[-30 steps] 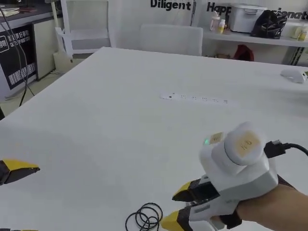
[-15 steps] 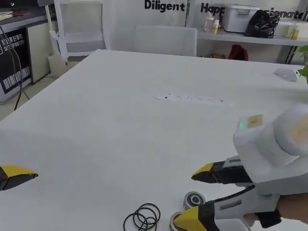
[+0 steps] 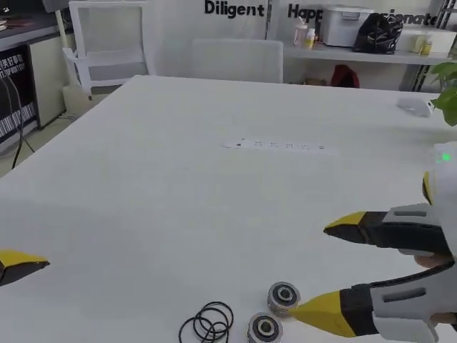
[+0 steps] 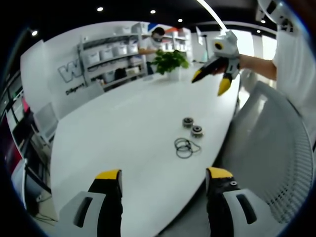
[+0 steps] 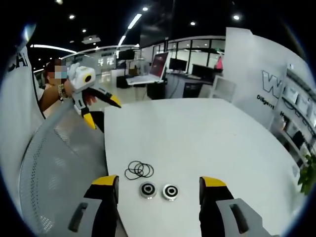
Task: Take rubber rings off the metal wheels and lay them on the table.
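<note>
Lower right of the head view: right gripper (image 3: 310,270), jaws spread wide with nothing between them, held above the white worktop (image 3: 178,179). Just left of its lower jaw, two metal wheels (image 3: 284,295) flat on the worktop, side by side and close together. Further left, near the bottom edge, a loose cluster of thin black rubber rings (image 3: 208,323), overlapping one another, near the wheels but apart from them. Past mid-frame, a white power strip (image 3: 278,146).

Bottom of the left gripper view: left gripper (image 4: 164,174), jaws open and empty, rings and wheels at centre frame, well ahead. In the right gripper view, wheels between the open jaw tips, rings just up and left.
</note>
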`<state>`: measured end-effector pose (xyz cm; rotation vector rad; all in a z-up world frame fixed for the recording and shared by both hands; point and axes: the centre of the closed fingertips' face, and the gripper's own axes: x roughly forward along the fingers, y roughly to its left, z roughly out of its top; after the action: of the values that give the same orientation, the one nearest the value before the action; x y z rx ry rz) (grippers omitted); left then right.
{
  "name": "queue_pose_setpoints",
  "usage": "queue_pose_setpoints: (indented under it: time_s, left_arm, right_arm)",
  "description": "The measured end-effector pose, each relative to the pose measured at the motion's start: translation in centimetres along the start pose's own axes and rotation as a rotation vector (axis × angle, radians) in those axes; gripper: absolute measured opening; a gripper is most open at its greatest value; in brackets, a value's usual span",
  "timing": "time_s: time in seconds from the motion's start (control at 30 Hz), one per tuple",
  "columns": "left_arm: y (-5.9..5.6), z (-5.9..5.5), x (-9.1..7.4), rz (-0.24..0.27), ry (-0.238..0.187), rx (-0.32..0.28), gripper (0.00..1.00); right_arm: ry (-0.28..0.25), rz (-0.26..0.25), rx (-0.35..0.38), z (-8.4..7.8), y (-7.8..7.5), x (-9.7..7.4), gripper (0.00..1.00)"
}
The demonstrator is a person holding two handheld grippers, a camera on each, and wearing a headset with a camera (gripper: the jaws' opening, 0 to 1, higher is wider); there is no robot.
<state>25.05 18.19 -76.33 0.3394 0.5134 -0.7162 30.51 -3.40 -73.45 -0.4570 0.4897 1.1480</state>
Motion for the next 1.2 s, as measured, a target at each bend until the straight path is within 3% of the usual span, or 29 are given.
queue_pose_setpoints:
  time_s: [0.3,0.43,0.63,0.7,0.9,1.0,1.2]
  left_arm:
    - [0.1,0.0,0.2,0.001,-0.003,-0.009,0.74]
    - [0.3,-0.1,0.1,0.005,-0.002,-0.015,0.76]
    - [0.5,-0.2,0.1,0.016,-0.008,-0.031,0.77]
    - [0.6,-0.2,0.1,0.016,-0.009,-0.037,0.77]
    - [0.7,-0.2,0.2,0.023,-0.006,-0.045,0.83]
    - [1.0,0.0,0.1,0.038,-0.017,-0.067,0.87]
    - [1.0,-0.3,-0.1,0.043,-0.011,-0.082,0.90]
  right_arm:
    - [-0.018,-0.054,0.006,-0.5,-0.4,-1.7,0.73]
    - [-0.010,-0.125,0.032,-1.6,-1.8,-2.4,0.78]
    - [-0.068,-0.171,0.057,-2.1,-2.4,-3.8,0.92]
    - [-0.113,-0.173,0.107,-2.0,-2.4,-4.1,0.95]
    - [-0.140,-0.148,0.132,-2.6,-1.6,-4.3,0.99]
    - [-0.168,-0.143,0.179,-3.0,-1.3,-4.2,0.99]
    - [-0.149,-0.143,0.221,-4.6,-0.8,-3.6,0.99]
